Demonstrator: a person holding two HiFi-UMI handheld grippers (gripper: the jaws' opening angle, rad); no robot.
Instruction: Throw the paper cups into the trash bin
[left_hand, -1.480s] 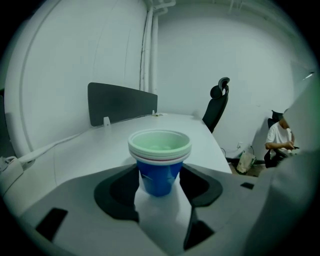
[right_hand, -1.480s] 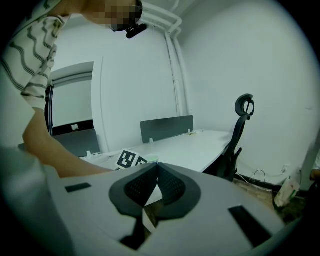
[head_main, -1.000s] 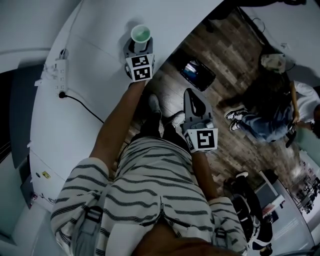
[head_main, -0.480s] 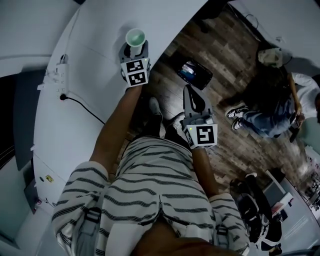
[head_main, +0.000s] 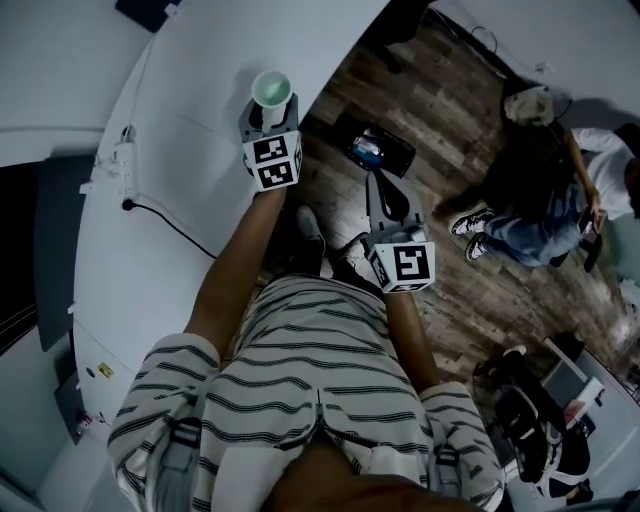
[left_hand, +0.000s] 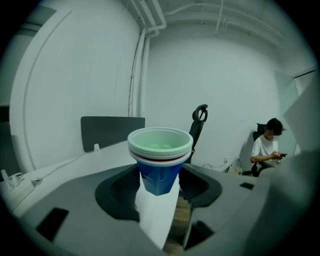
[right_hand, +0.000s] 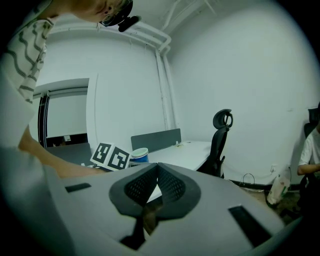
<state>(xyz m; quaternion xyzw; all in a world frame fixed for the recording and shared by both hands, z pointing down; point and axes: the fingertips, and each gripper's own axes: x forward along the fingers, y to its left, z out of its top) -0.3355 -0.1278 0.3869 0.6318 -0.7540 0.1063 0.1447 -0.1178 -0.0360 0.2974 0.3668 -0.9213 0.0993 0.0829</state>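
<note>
Your left claw (head_main: 268, 112) pinches a nested stack of paper cups (head_main: 272, 88) by its blue lower wall, one jaw on either side. In the left gripper view the paper cups (left_hand: 160, 152) stand upright between the jaws, rim uppermost, so their long axis runs vertical, across the line along which the claw points. The claw holds them over the edge of the white table (head_main: 170, 160), and they appear to hang clear of its surface. Your right claw (head_main: 388, 200) is pressed together with nothing between its pads (right_hand: 172, 187), and it hangs over the wooden floor (head_main: 470, 300). The dark open-topped container (head_main: 382, 150) on that floor, probably the trash bin, lies to the right of the left claw and well below it, just ahead of the right claw's tips. The right claw is nearer to it, but the left one carries the load. The coming move is therefore likely a swing rightward off the table edge, then a descent over the container's mouth before the jaws part.
</note>
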